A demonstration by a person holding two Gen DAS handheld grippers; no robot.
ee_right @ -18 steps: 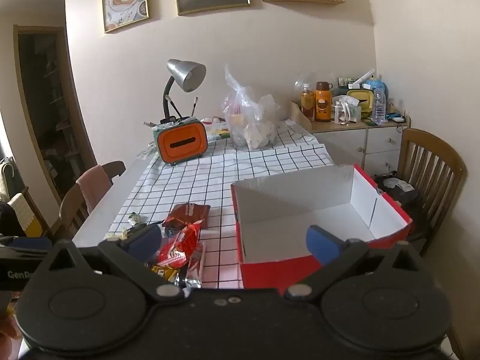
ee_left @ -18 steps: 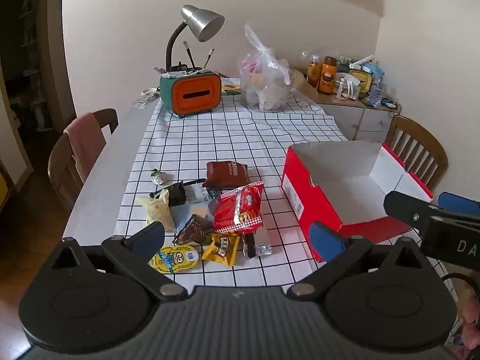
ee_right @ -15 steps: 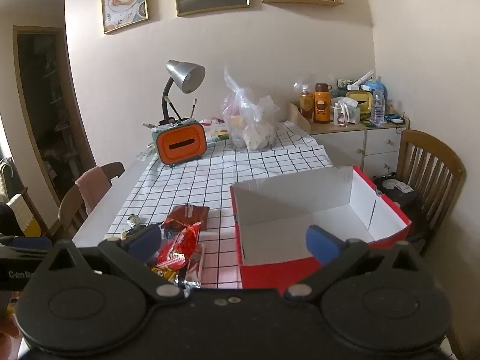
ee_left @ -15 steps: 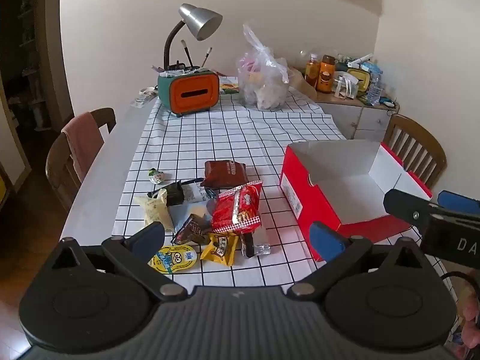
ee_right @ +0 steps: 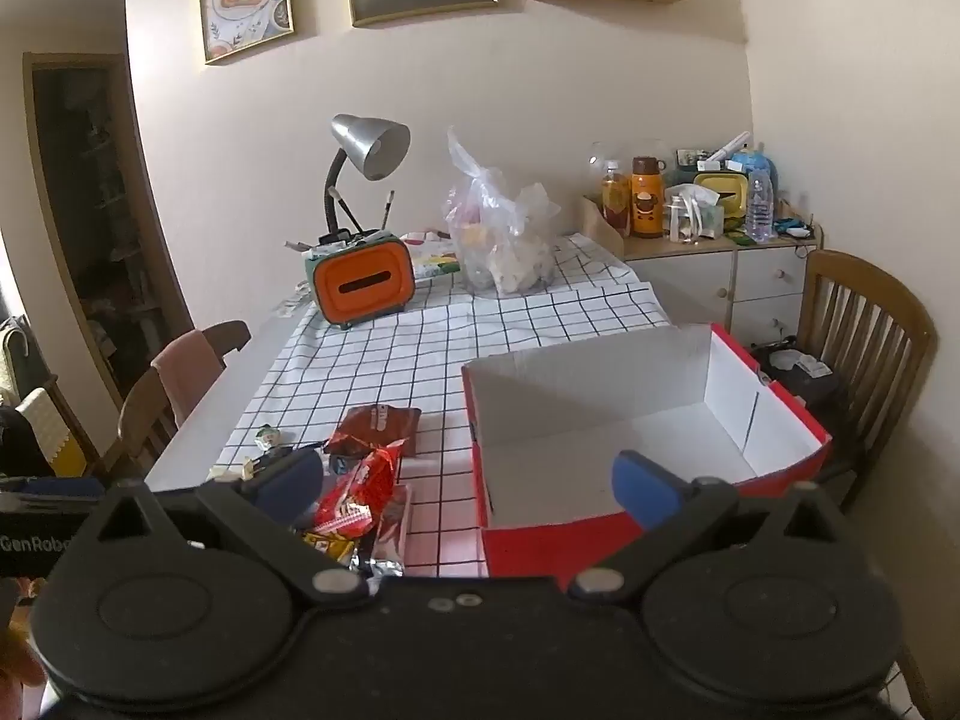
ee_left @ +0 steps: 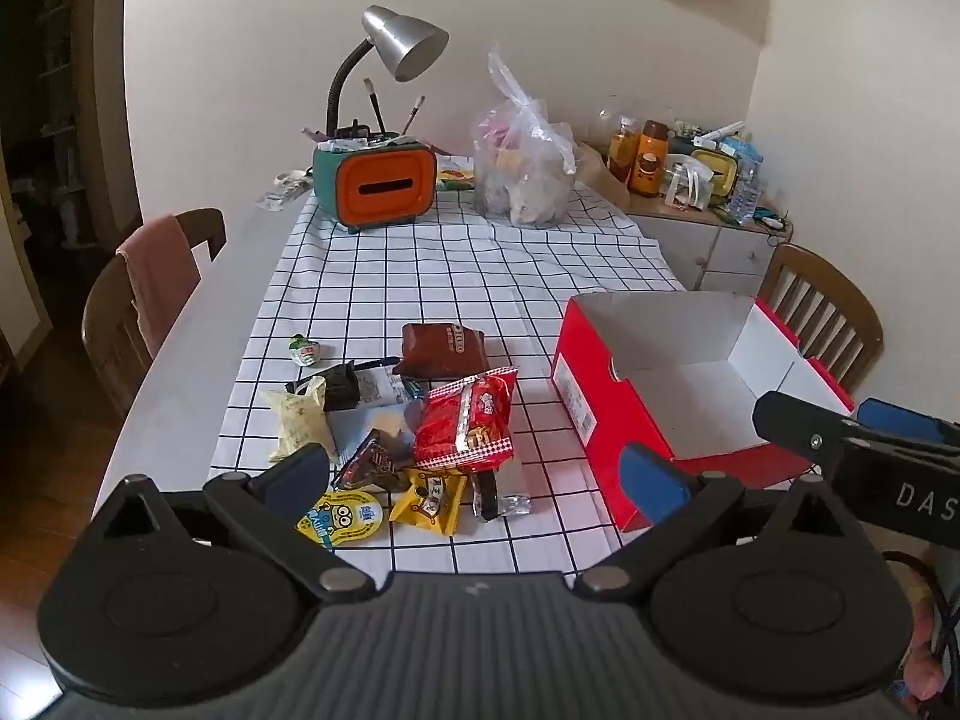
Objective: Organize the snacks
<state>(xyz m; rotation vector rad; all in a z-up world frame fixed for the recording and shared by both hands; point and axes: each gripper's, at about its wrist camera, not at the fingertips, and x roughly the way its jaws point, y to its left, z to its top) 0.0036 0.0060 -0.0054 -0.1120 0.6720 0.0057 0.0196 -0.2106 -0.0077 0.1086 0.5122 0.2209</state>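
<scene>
You hover both grippers, the left gripper (ee_left: 474,477) and right gripper (ee_right: 468,480), fingers spread and empty, above the snack pile (ee_left: 414,426) at centre frame, the red box (ee_left: 690,384) waiting open at right.

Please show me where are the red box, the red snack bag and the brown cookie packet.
red box (ee_left: 585,396), left wrist view, its red outer wall.
red snack bag (ee_left: 465,420), left wrist view, middle.
brown cookie packet (ee_left: 441,348), left wrist view, middle.
</scene>
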